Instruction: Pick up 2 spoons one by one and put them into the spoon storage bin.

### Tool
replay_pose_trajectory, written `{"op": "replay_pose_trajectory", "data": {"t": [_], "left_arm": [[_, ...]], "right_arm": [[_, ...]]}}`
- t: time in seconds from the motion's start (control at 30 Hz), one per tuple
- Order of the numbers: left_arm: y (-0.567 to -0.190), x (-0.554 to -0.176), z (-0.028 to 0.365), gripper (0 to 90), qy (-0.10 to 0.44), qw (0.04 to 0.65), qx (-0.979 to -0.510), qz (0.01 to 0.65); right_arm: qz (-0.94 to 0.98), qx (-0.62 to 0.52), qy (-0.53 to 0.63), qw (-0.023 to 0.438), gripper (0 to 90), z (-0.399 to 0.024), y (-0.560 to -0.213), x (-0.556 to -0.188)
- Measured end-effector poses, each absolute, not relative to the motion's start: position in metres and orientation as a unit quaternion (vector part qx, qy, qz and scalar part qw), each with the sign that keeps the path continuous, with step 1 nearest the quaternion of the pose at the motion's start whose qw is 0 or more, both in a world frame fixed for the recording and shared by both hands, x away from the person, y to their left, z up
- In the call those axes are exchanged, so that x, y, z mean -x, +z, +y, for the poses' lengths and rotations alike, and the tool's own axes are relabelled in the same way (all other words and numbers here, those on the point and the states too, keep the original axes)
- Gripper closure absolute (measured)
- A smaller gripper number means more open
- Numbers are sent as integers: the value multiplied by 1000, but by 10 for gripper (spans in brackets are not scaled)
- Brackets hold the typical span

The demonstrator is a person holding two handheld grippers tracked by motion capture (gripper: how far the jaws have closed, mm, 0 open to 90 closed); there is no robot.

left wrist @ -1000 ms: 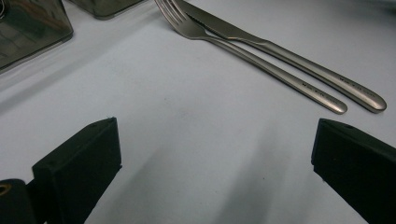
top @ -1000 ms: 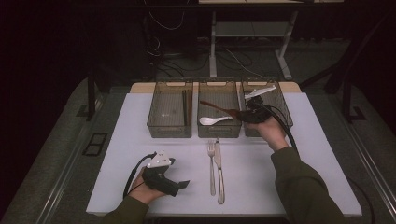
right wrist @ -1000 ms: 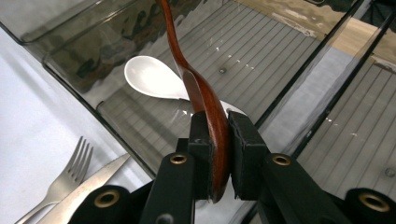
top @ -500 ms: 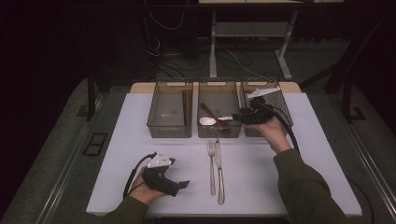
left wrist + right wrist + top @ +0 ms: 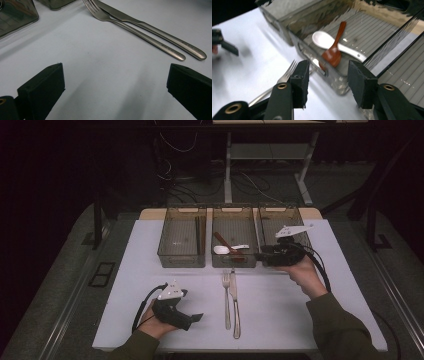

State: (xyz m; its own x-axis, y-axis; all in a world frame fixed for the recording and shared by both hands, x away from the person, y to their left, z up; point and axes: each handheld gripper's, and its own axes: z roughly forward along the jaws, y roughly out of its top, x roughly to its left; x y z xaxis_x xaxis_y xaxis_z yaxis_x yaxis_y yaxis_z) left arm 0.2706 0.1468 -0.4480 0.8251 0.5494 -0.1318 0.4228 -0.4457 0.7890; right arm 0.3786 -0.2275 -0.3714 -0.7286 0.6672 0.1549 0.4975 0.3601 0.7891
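The right hand-held gripper [image 5: 259, 255] hung beside the middle bin [image 5: 234, 262], its jaws just parted and empty, the brown wooden spoon [image 5: 333, 51] dropped across the white one [image 5: 329, 43] inside. The left hand-held gripper [image 5: 198, 317] rested released. Next, I reckoned, came the fork [image 5: 226, 295] before that bin.

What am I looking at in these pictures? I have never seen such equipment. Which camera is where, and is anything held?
A person sits at a table and holds a hand tool with two black jaws in each hand. The high view looks down from above. The other two cameras ride on the tools and look along their jaws.

The left gripper rests near a fork and a knife. The right gripper is by the middle of three clear bins, where a white spoon and a wooden spoon lie. Its jaws have just been opening. Both grippers are open and hold nothing.
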Motion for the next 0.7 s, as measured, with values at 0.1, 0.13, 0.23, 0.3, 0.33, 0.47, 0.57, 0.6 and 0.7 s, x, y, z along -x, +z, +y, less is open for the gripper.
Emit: {"op": "replay_pose_trajectory", "data": {"t": [0.1,0.13,0.23,0.3,0.33,0.47,0.57,0.6,0.7], "left_arm": [[-448,-271,147,5,71,441,-847,288],[-448,-271,147,5,71,441,-847,288],[-448,-271,147,6,71,440,-847,289],[-447,-271,147,19,71,442,-846,290],[-447,-270,147,24,71,442,-846,291],[-447,-270,148,52,71,441,-846,292],[-446,-269,147,62,70,441,-845,293],[-446,-269,147,67,70,442,-845,294],[-445,-269,146,80,70,442,-845,294]], "right_arm": [[824,-353,433,95,545,-231,-377,-371],[824,-352,433,95,541,-233,-379,-369],[825,-349,435,91,490,-238,-385,-362],[824,-348,437,90,442,-242,-388,-356],[824,-348,437,92,421,-244,-390,-353],[820,-354,440,91,370,-254,-397,-342],[819,-356,441,93,353,-261,-402,-333],[820,-356,439,92,349,-263,-403,-330],[819,-353,442,95,338,-267,-406,-323]]}}
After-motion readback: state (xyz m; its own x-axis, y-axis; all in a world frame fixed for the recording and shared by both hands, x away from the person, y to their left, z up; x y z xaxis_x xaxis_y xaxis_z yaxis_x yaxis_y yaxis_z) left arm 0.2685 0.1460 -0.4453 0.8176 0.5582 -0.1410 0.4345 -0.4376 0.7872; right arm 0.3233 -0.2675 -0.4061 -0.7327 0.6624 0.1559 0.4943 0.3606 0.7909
